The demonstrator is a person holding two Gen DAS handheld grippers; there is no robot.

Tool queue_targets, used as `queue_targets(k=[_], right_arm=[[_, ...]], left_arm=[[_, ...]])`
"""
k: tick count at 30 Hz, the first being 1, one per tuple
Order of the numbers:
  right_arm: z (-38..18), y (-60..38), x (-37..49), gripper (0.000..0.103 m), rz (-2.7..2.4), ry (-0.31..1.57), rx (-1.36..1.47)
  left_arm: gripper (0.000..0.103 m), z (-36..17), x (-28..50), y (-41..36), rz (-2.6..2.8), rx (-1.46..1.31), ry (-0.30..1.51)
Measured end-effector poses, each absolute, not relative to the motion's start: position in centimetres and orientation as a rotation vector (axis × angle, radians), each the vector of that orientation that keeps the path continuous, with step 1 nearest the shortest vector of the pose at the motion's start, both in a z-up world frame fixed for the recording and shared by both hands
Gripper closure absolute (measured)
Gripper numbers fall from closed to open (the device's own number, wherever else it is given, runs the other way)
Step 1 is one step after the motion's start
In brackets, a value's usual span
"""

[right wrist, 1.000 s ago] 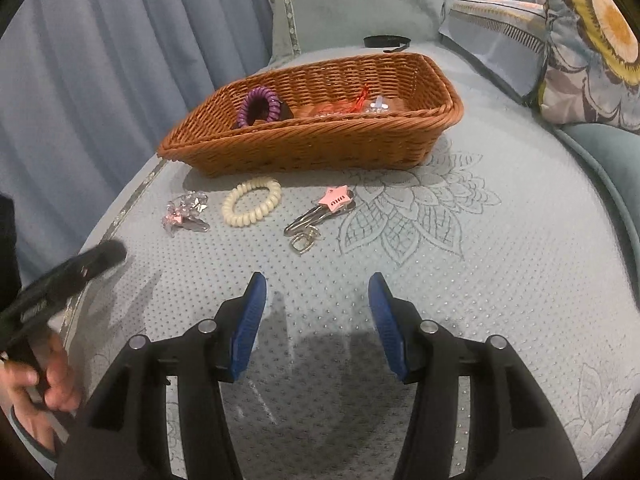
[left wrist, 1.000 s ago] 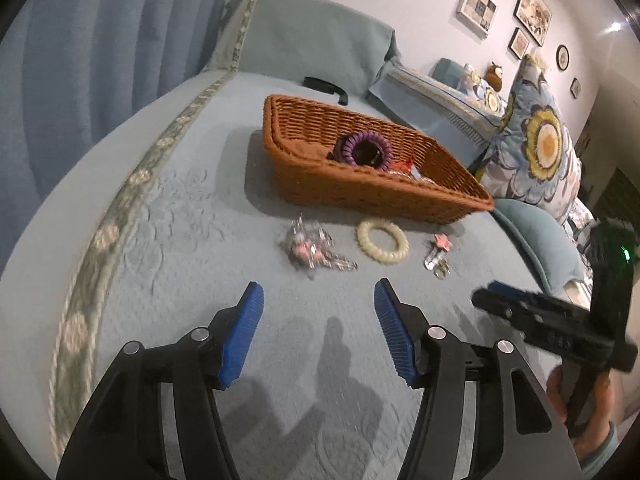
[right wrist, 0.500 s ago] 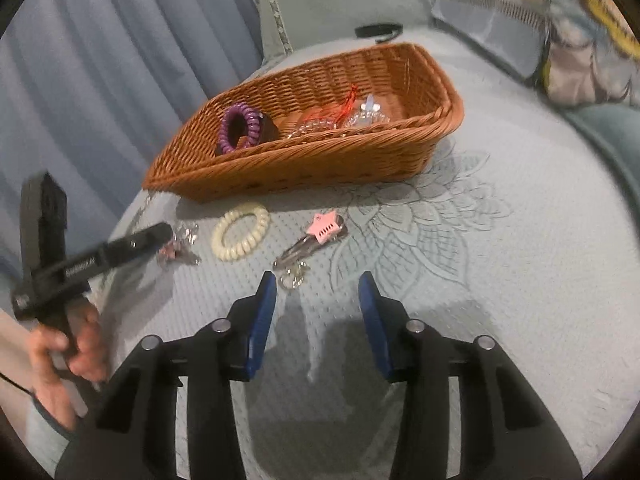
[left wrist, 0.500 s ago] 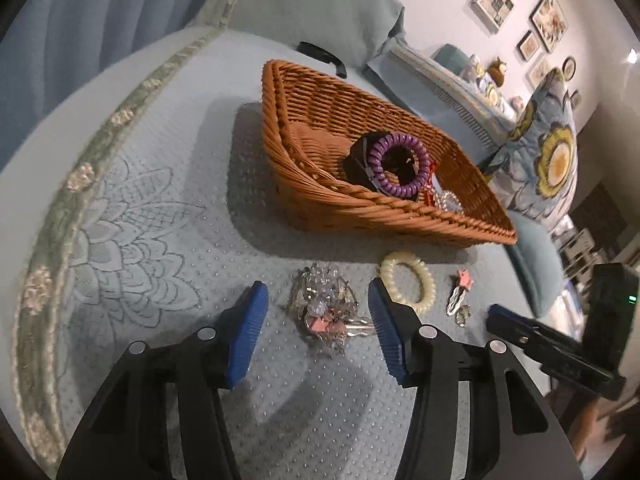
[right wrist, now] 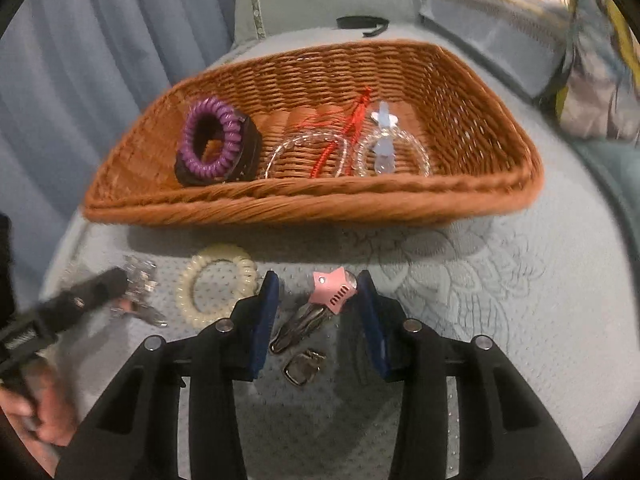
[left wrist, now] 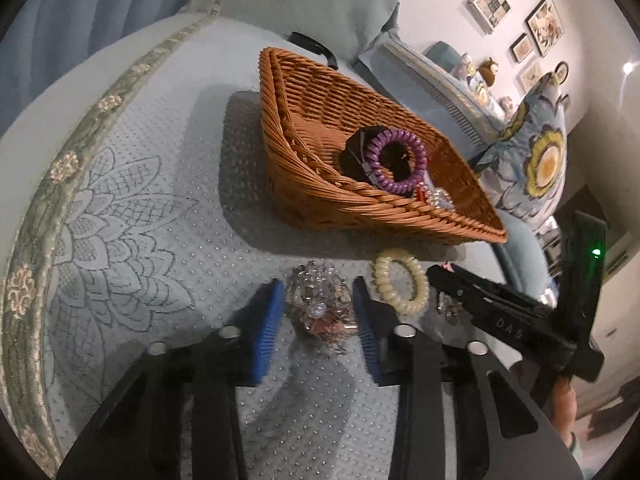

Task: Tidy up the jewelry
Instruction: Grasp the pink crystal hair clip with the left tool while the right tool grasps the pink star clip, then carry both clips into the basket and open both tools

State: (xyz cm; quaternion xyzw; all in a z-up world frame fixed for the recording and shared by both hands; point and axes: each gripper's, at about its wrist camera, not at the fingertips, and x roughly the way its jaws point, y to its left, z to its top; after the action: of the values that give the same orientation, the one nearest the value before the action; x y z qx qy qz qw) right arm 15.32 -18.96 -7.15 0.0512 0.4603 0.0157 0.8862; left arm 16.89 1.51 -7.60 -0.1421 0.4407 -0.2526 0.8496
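Two pairs of fingers are straddling pieces on the bed [left wrist: 168,208]; the left gripper [left wrist: 318,312], parted wide, is bracketing the crystal hair clip [left wrist: 320,300] without squeezing; the right gripper [right wrist: 318,312], equally spread, is flanking the pink star clip [right wrist: 334,288]; the cream coil tie [right wrist: 216,284] is lying between them; both hands are angling low toward the wicker basket [right wrist: 304,204]; this looks like the grasping step; next, closing gently and lifting over the rim.
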Motion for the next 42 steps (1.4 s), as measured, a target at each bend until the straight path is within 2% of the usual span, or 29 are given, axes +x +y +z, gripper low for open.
queue_targets(k=[1,5,17,24,33,42], right_arm=[[-7.1,-18.6,15.2,0.083,0.04,0.951,0.088],[-6.8,-18.2,14.0,0.083,0.134,0.935,0.099],[-3.1,-19.8,6.1,0.083,0.302,0.811,0.162],[-3.4,-20.9,5.3,0.083,0.309,0.819,0.196],[-3.7,-22.1,5.5,0.083,0.31,0.827,0.242],[0.3,-23.6,5.8,0.083,0.303,0.735,0.269]], left_arm=[[0.087,-7.7,17.0,1.3,-0.521,-0.291,0.93],[0.095,-7.4,16.7,1.1,-0.511,-0.284,0.911],[0.096,-3.7,10.7,2.6,-0.584,-0.365,0.791],[0.096,-2.6,7.0,3.9,-0.662,-0.44,0.763],[0.096,-4.4,7.2,5.1,-0.668,-0.508,0.801],[0.096,0.0,7.3,3.4,-0.692,-0.408,0.717]])
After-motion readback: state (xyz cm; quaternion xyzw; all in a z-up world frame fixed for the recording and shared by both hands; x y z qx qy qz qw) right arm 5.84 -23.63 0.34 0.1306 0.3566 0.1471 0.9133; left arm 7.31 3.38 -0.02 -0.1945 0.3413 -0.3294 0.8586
